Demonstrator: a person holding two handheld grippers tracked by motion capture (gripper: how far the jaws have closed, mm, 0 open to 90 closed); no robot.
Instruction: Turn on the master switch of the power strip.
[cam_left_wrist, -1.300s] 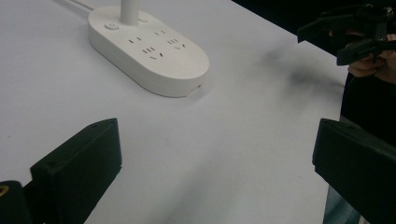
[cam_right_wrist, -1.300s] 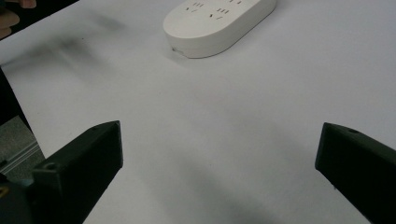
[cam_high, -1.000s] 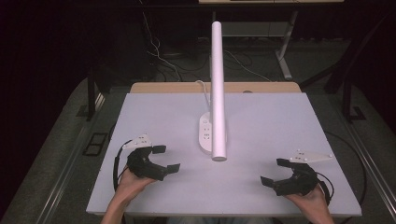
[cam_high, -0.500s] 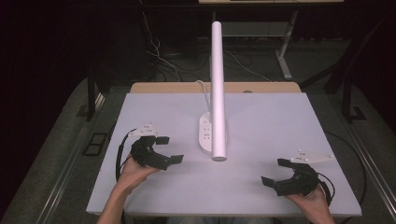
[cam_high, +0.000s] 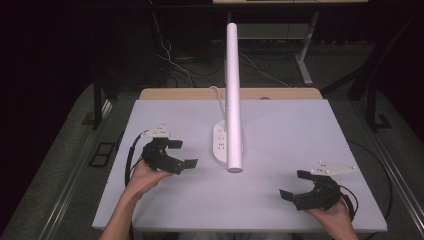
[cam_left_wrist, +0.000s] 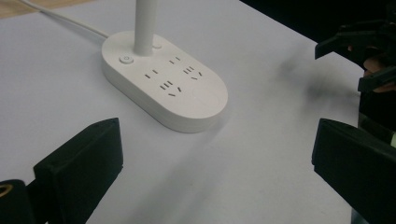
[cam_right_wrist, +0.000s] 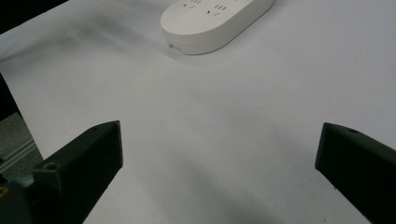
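High view: lamp base (cam_high: 222, 144) right of left hand-held gripper (cam_high: 182, 154).

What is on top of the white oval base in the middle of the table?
On the white oval base stand a white lamp post, a round button beside it, and several socket openings. In the high view the lamp head covers part of the base.
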